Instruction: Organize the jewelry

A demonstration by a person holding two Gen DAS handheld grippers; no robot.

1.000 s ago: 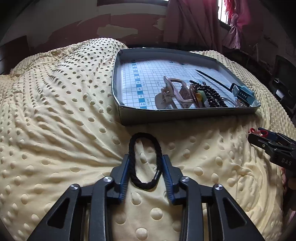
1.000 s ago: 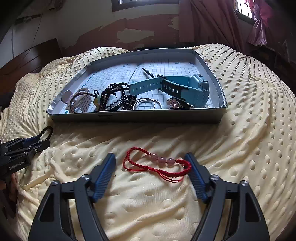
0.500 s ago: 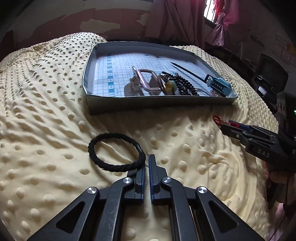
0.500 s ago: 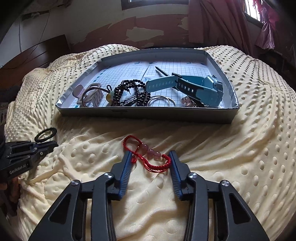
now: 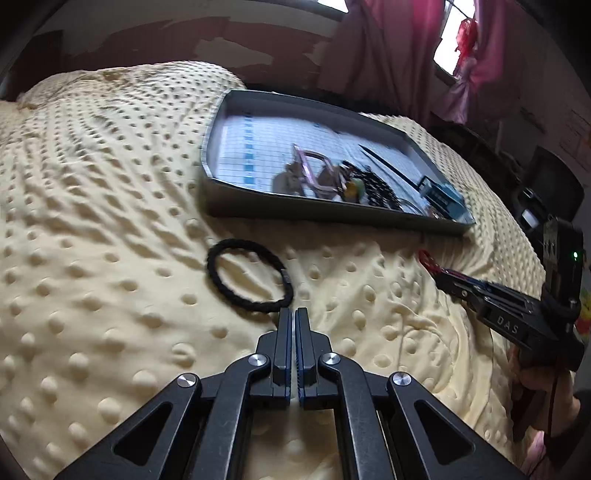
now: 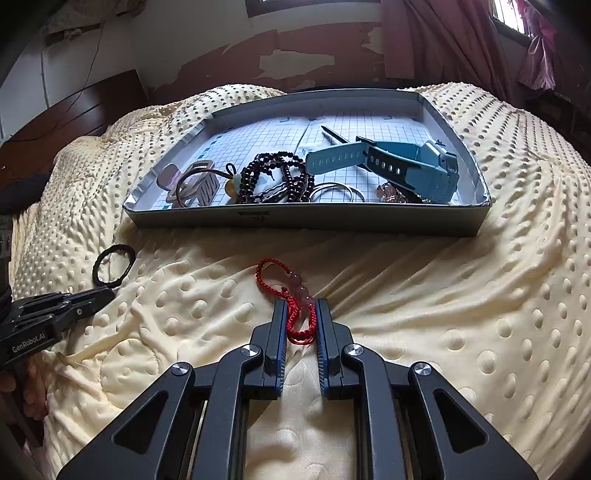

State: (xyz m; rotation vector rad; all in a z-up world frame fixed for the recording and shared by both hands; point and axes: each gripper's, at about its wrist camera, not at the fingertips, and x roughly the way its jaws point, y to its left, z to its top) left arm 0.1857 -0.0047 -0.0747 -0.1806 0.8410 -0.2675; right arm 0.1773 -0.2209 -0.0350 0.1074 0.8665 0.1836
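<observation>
Peeling wall [image 6: 317, 48], pink curtains [image 5: 391, 48], bright window [image 5: 452, 27]

- "DAS" in pale capitals stands on the side of the black body of the right gripper [image 5: 428, 258], seen from the left wrist view.
- "GenRobot.AI" in white stands on the side of the black body of the left gripper [image 6: 110, 291], seen from the right wrist view.
- A small dark label [image 6: 255, 213] sits on the near outer wall of the grey tray [image 6: 332, 221]; its print is too small to read.
- The squared sheet [image 6: 369, 125] lining the tray carries blue marks, none legible.
</observation>
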